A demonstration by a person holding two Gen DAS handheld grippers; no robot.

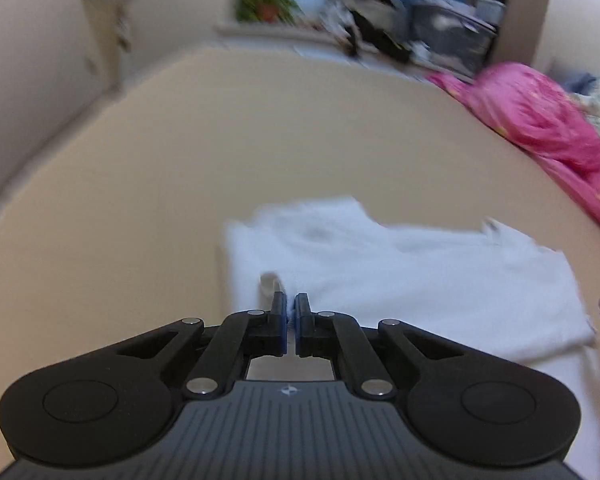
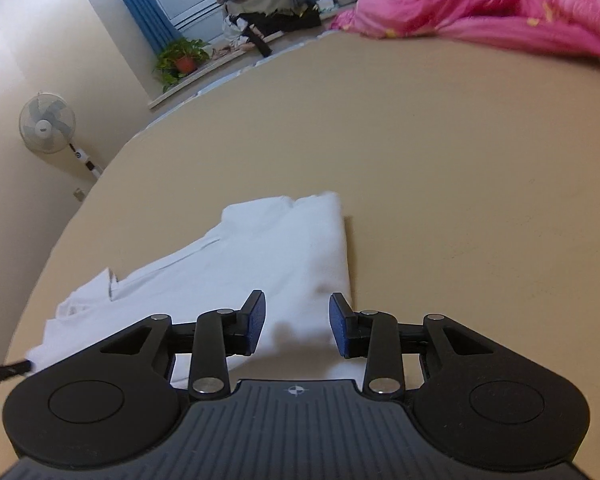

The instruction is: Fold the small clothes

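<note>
Shirt half folded on bed.
White shirt (image 2: pixel 260 264) lies lower centre; left gripper (image 1: pixel 291 306) jaws nearly closed, seemingly pinching its edge; right gripper (image 2: pixel 297 312) jaws open; folds remain.

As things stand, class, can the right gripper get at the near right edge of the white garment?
Probably yes. The right gripper has its jaws open just over the white garment, whose folded right edge lies by the right jaw. Only bare beige sheet is beside it; nothing blocks.

Motion-blurred clutter pile (image 1: pixel 380 20) and potted plant (image 1: pixel 266 4) on the sill, white garment's (image 1: pixel 400 272) near edge behind gripper bodies
</note>
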